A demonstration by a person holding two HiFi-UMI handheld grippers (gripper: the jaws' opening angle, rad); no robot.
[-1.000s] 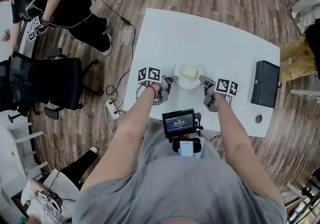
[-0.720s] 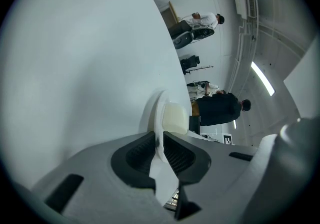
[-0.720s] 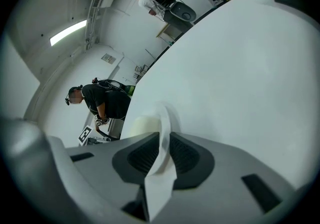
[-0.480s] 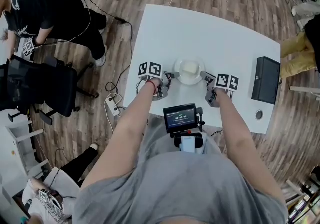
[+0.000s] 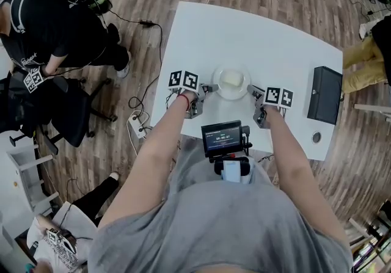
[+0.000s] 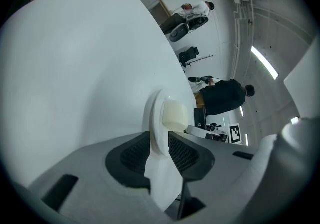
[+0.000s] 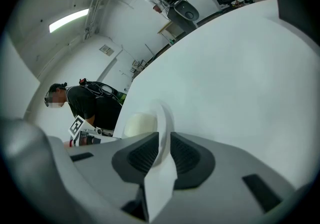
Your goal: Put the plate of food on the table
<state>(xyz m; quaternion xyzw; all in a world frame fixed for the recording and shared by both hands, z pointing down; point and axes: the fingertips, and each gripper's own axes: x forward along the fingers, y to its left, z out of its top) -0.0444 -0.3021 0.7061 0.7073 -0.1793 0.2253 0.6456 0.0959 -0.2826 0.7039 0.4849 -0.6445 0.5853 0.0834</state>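
Note:
A white plate [image 5: 231, 91] with a pale block of food [image 5: 230, 79] sits over the white table [image 5: 269, 46], near its front edge. My left gripper [image 5: 208, 89] is shut on the plate's left rim [image 6: 156, 138]. My right gripper [image 5: 253, 92] is shut on the right rim [image 7: 164, 128]. In both gripper views the thin rim runs between the dark pads, and the food [image 6: 174, 114] [image 7: 139, 124] lies just beyond them. Whether the plate rests on the table or hangs just above it cannot be told.
A black box [image 5: 322, 96] stands on the table at the right, with a small round fitting [image 5: 316, 137] near the edge. A person in black [image 5: 49, 15] stands at the left by an office chair [image 5: 46, 113]. Cables and a power strip [image 5: 137, 126] lie on the wooden floor.
Both grippers and the plate have moved a little farther over the table. The person in black has shifted at the left.

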